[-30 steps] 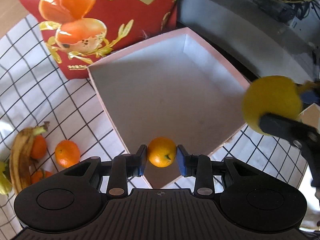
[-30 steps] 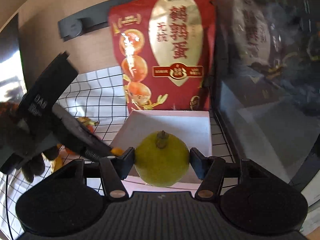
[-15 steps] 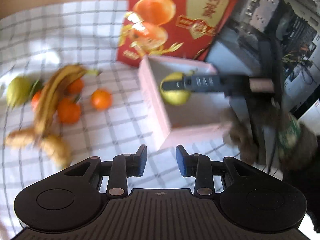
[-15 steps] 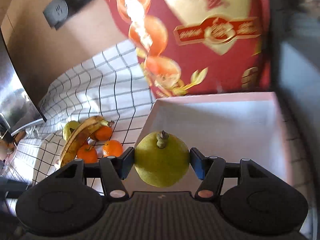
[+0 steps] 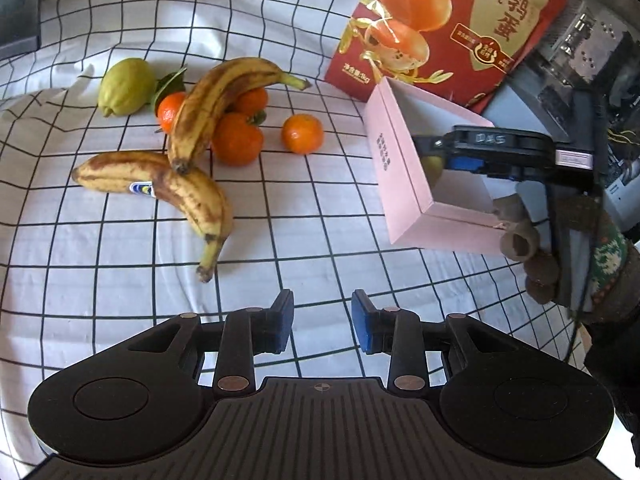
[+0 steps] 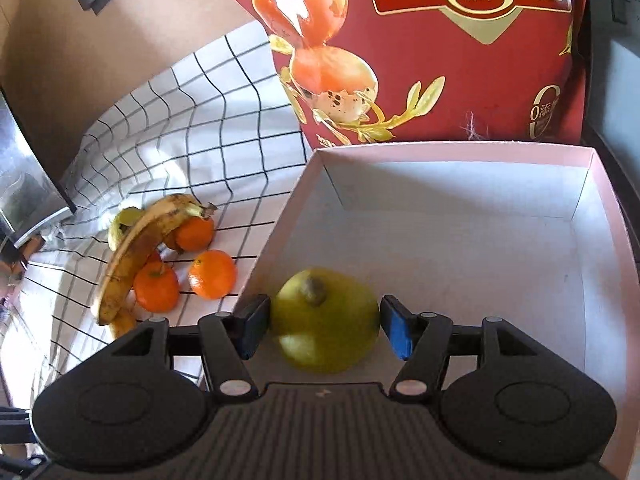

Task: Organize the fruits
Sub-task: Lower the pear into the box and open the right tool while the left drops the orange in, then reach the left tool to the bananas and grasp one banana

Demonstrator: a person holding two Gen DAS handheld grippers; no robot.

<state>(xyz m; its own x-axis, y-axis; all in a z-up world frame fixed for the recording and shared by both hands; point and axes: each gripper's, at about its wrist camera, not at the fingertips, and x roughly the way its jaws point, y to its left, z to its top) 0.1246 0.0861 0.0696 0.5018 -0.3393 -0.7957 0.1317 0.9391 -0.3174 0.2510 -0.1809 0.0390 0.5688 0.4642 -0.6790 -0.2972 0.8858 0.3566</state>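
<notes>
The left gripper [image 5: 322,322] hangs nearest over the checked tablecloth [image 5: 120,240], its blue rubber pads parted with nothing between them. A second ago they pinched a small orange above the box; that orange is gone from them now, and the view has swung from the box to the loose fruit.

On the soft, creased cloth beyond lie two brown-speckled bananas [image 5: 168,188], curved and overlapping, one with a sticker. Behind them sit glossy round mandarins [image 5: 236,138], one [image 5: 302,134] a little apart to the right, and at far left a dull, bumpy green pear [image 5: 126,86] beside a leaf.

To the right stands the pink cardboard box [image 5: 400,168], matte, square-cornered, white inside. The right gripper [image 6: 324,328] reaches into it, held by a gloved hand [image 5: 532,248]. A smooth yellow-green pear [image 6: 326,320] with a stubby brown stem lies between its pads, low over the white floor near the box's near-left corner. The jaws have just been opening: the right pad stands clear of the fruit, and whether the left pad touches cannot be told; the pear looks slightly blurred. A second ago it was gripped above the box's near rim.

Farthest back stands a shiny red bag [image 6: 440,48] printed with gold and eggs.
</notes>
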